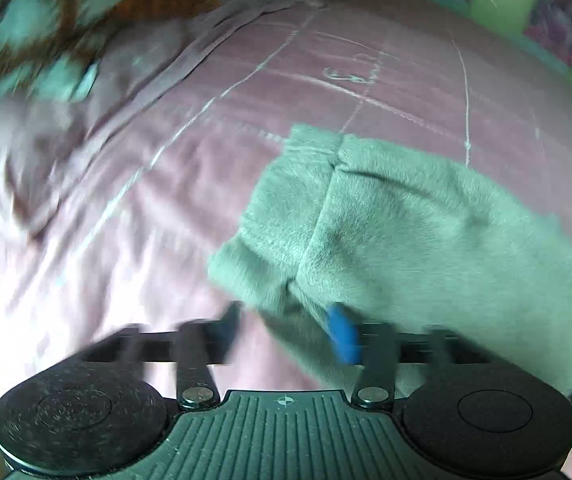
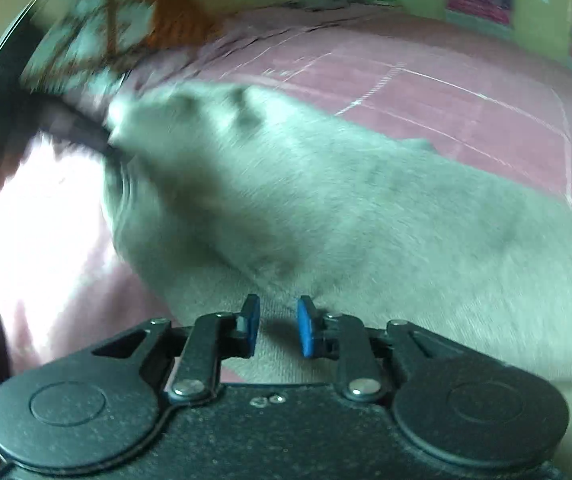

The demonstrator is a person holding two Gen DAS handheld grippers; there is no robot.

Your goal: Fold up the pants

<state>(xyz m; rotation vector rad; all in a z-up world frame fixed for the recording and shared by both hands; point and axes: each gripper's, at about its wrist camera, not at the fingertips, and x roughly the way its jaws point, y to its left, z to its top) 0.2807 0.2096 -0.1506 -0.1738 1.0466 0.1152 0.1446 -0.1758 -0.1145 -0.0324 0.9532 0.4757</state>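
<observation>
Grey-green fleece pants point(image 1: 397, 216) lie on a pink bedsheet point(image 1: 190, 184), their cuffed leg ends pointing up and left. My left gripper point(image 1: 286, 328) is open, its blue pads wide apart and blurred, with a hem of the pants between them. In the right wrist view the pants point(image 2: 325, 208) spread across the bed, one end bunched at the upper left. My right gripper point(image 2: 278, 326) is open with a narrow gap, its blue pads point(image 2: 305, 326) resting over the near edge of the fabric, not clamped on it.
A patterned orange and teal pillow point(image 1: 34, 12) lies at the head of the bed, also in the right wrist view point(image 2: 118, 28). Green walls with pictures point(image 1: 557, 20) stand beyond the bed. The sheet point(image 2: 445, 96) has white line stitching.
</observation>
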